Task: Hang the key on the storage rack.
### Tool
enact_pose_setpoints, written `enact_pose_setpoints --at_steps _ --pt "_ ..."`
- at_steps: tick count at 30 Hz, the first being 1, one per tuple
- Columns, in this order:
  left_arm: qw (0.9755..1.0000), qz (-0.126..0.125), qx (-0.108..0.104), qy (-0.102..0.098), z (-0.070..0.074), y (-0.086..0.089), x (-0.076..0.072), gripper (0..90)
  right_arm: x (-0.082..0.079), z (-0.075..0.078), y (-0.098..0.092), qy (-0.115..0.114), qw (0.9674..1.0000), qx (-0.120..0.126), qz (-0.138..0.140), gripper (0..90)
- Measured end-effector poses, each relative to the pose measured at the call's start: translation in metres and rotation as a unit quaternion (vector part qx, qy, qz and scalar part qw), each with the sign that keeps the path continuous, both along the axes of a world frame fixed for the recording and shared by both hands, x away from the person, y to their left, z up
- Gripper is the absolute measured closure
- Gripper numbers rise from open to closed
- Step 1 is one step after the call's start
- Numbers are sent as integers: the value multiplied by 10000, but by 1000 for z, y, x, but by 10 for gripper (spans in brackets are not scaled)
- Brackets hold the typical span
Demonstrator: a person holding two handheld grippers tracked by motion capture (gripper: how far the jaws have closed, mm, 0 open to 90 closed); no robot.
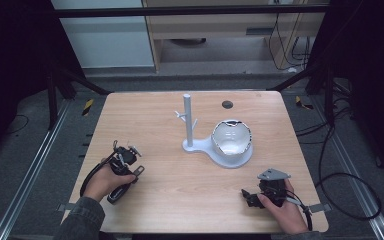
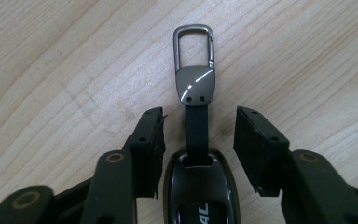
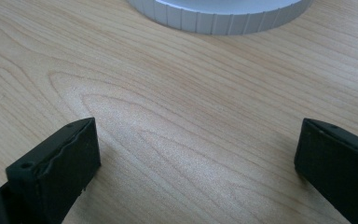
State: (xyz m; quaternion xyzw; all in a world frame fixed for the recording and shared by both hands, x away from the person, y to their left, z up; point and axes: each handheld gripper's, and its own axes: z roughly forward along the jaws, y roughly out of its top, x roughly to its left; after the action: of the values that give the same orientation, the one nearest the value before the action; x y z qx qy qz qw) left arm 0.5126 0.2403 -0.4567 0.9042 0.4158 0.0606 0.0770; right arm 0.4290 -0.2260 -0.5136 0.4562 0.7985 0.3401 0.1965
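Between the left gripper (image 2: 198,135) jaws, key fob (image 2: 198,186) points carabiner-forward, lengthwise.

the worktop (image 1: 160,150) was pale wood with wavy grain. at frame centre the stand (image 1: 189,122) and its bowl (image 1: 231,138) were white. the left claw (image 2: 199,135) was black, around a glossy dark key fob (image 2: 198,186) with a gunmetal clip (image 2: 194,60). the right claw (image 3: 196,158) was black too.

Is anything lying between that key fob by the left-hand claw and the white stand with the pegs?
Nothing visible does. The key fob lies between the open jaws of the left gripper, and bare table runs from there to the white stand. The right gripper sits off to the other side.
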Motion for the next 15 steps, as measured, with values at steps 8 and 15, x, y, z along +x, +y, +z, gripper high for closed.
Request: enact_pose_setpoints --at_steps 8,15 --pt "10000 -59 -41 67 -1 3 1 593 0 0 0 -2 10000 -7 -1 4" --pt "10000 -24 -37 52 -2 2 2 626 0 0 0 -15 10000 -14 32 4"
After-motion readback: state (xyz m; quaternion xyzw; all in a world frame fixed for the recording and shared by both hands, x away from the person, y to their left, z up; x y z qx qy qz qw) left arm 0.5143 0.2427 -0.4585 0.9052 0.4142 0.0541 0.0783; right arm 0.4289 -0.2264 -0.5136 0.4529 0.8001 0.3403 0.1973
